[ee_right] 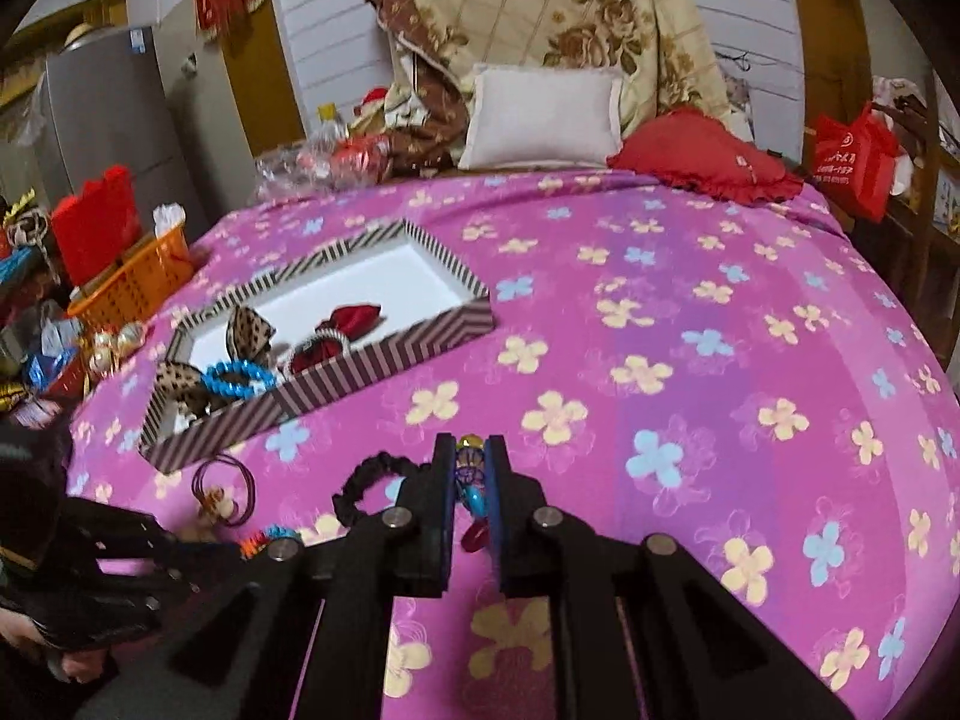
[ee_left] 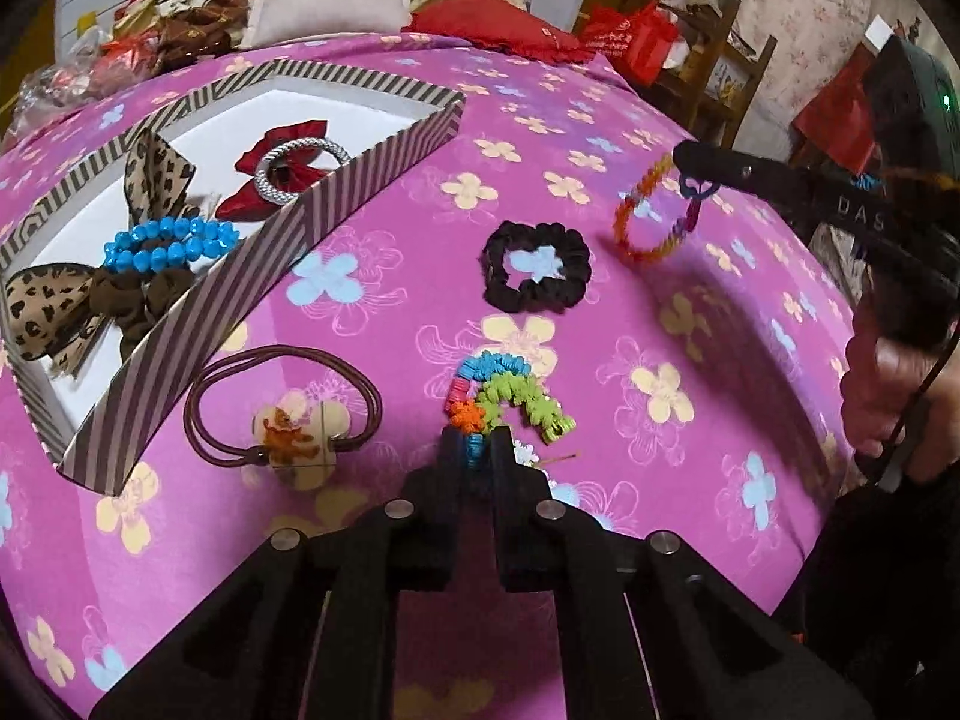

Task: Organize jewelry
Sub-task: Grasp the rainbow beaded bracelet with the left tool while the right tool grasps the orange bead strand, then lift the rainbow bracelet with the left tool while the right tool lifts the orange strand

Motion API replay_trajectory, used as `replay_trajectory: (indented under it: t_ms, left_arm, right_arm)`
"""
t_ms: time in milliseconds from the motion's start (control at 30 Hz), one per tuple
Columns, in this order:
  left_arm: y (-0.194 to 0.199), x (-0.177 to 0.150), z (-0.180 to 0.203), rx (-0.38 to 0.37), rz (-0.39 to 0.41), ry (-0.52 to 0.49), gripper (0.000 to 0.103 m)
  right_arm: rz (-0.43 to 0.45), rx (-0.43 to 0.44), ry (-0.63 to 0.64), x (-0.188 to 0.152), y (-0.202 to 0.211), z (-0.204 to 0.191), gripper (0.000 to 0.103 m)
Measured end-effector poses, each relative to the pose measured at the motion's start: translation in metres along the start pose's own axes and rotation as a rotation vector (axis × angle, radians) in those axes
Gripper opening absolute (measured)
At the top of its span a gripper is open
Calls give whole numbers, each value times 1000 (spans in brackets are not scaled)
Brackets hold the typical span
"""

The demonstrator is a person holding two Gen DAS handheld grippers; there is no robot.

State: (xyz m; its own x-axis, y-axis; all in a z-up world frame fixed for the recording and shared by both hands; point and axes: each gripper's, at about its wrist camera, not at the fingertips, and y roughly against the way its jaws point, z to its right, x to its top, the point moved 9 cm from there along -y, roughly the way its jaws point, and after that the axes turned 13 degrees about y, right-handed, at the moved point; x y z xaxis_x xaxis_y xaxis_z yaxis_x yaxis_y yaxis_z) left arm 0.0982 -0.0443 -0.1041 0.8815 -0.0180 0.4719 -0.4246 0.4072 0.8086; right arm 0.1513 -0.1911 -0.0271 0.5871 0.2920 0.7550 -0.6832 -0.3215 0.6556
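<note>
While the left gripper (ee_left: 477, 444) is pinching a multicoloured coil band (ee_left: 510, 393) against the bed (ee_left: 600, 312), only its camera is showing the right gripper (ee_left: 690, 165) dangling an orange-red bracelet (ee_left: 654, 219) in the air. Clamped on the charm, the right view is hiding that loop. Pillows (ee_right: 540, 117) are crowding the headboard beyond the striped box (ee_left: 336, 204).
</note>
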Motion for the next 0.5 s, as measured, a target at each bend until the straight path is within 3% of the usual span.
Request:
replay_trajectory:
  t_ms: [333,500]
  left_arm:
    - [0,0,4,18,-1,-24,2]
    - [28,15,14,-74,79,-17,1]
  right_arm:
    - [-15,3,-3,-4,-3,1,9]
    - [-15,-1,-10,-4,-2,1,9]
